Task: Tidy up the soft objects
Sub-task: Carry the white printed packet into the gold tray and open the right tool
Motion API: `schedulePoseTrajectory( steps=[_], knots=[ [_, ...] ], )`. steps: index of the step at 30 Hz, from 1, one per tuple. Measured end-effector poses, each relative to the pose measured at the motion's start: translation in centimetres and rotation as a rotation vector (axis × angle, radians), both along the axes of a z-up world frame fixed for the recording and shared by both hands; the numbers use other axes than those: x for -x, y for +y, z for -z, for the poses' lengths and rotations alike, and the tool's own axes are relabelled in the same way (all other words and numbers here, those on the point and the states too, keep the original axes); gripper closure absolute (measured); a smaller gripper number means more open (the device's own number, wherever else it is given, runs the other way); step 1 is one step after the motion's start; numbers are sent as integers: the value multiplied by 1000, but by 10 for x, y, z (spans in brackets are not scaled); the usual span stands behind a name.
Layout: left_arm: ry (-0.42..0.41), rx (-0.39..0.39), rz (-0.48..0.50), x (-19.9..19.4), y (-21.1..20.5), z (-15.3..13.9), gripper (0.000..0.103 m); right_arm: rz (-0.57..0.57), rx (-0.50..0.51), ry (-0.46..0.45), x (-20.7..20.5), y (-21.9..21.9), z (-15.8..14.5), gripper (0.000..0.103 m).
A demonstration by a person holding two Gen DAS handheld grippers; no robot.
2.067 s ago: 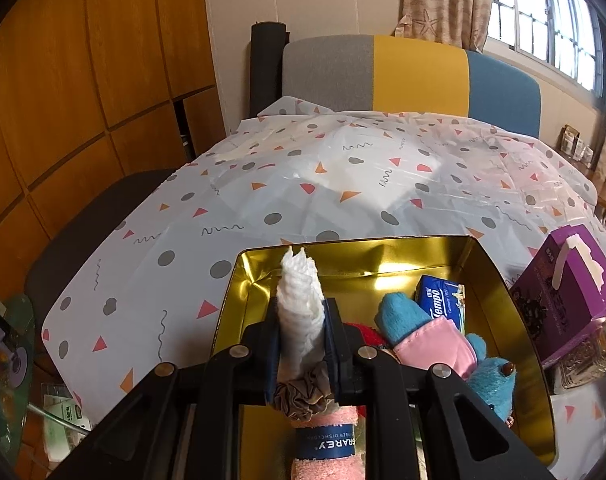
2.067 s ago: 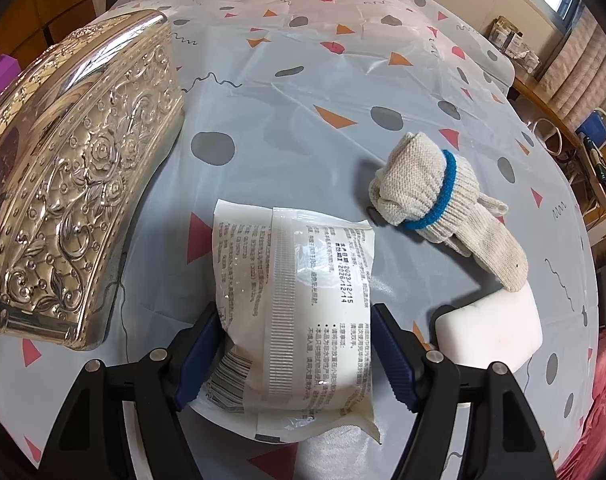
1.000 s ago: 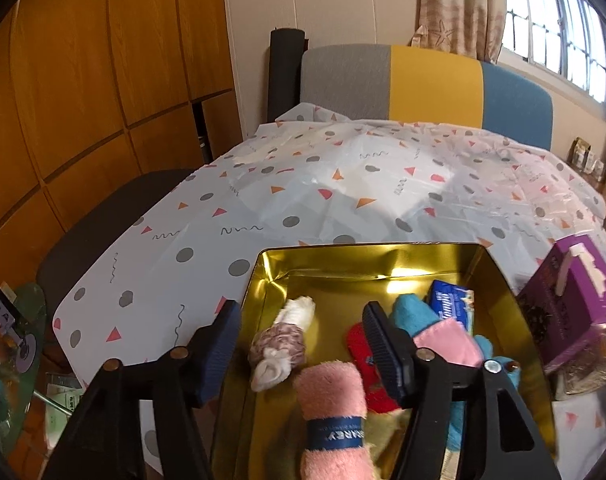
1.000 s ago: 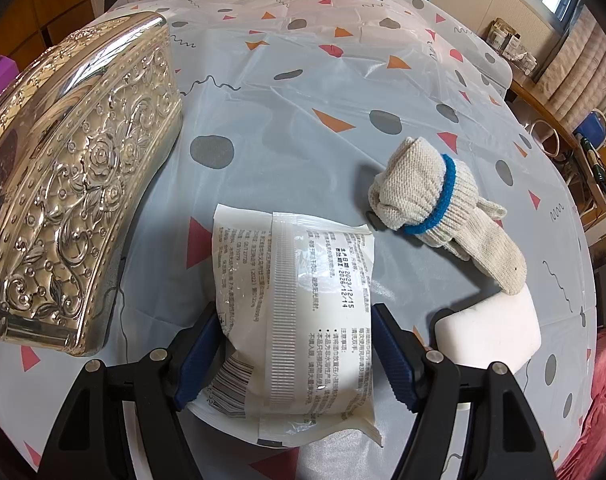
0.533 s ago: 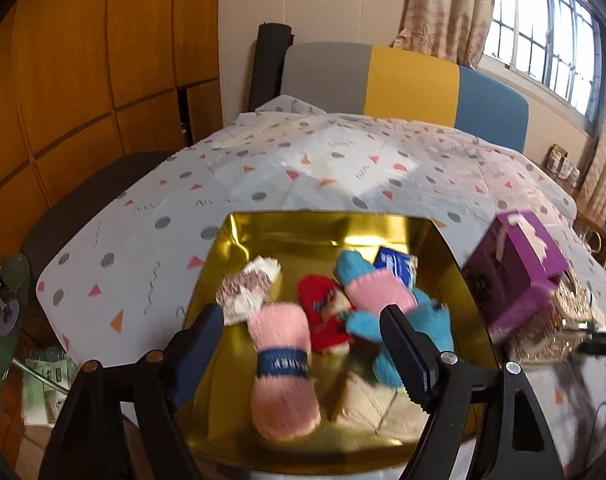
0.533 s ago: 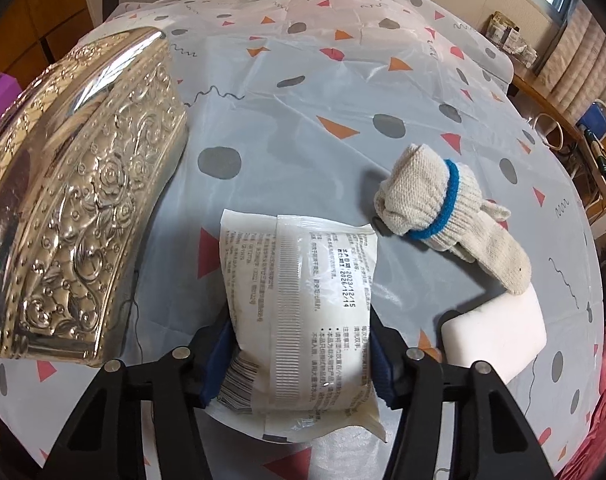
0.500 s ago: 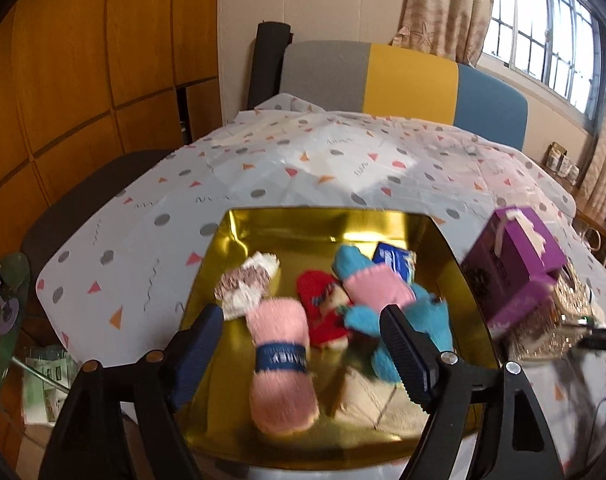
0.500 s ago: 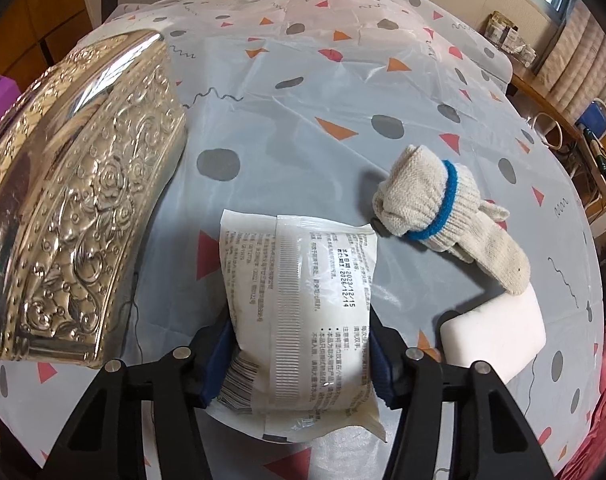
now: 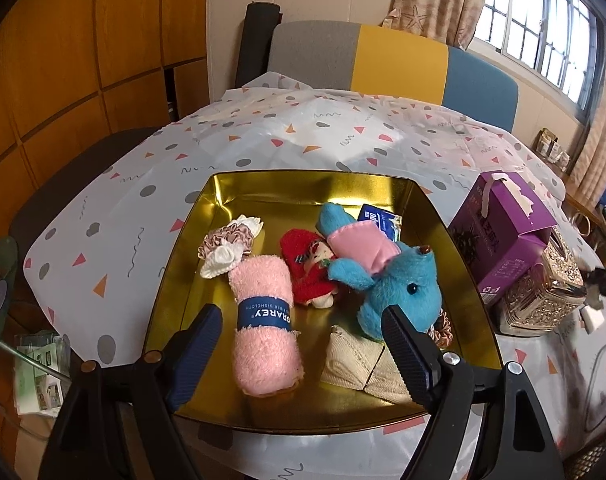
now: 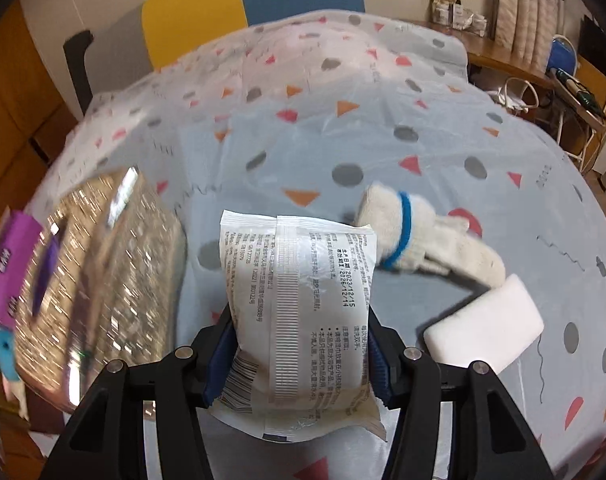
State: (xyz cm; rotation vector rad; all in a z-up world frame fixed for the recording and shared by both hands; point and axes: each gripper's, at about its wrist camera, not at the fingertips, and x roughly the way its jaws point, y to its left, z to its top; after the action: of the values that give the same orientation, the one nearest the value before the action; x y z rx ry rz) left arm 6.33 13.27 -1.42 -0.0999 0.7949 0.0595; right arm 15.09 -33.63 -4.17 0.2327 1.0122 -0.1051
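Soft toys and a rolled pink towel (image 9: 265,320) lie in the gold tin (image 9: 303,184) on the desk (image 9: 323,136), spread with a dotted plastic cloth, by a grey, yellow and blue chair (image 9: 399,60). Left gripper (image 9: 303,348) hangs over the tin, jaws apart and empty; right gripper (image 10: 299,356) has just closed on a white packet (image 10: 299,312), raised off the cloth.

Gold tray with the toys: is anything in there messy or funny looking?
A little. The blue plush sprawls across the red doll and a tissue pack, piled together on the gold tray. Nothing looks spilled or broken.
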Motion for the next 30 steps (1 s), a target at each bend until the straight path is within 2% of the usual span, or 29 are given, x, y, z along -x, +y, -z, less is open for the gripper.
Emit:
schedulePoseTrajectory(
  steps=[7, 12, 15, 18, 20, 23, 27, 30],
  knots=[
    [-8, 8, -19, 4, 9, -1, 17, -60, 23, -90, -16, 37, -52, 46],
    [-20, 10, -51, 8, 21, -4, 17, -150, 27, -222, -17, 85, -109, 46],
    [-25, 13, -78, 10, 30, -5, 16, -252, 4, -293, -11, 130, -140, 46],
    [-32, 13, -111, 13, 41, -6, 16, -377, -4, -341, 0, 180, -157, 46],
    [-33, 14, -138, 15, 51, -6, 16, -460, -32, -325, 2, 210, -157, 46],
    [-33, 18, -183, 20, 68, -6, 15, -598, -56, -259, 5, 266, -141, 46],
    [-31, 23, -230, 26, 85, -4, 15, -721, -77, -115, 1, 336, -94, 46],
    [-23, 25, -251, 29, 95, -1, 15, -738, -106, 5, -8, 373, -54, 46]
  ],
)
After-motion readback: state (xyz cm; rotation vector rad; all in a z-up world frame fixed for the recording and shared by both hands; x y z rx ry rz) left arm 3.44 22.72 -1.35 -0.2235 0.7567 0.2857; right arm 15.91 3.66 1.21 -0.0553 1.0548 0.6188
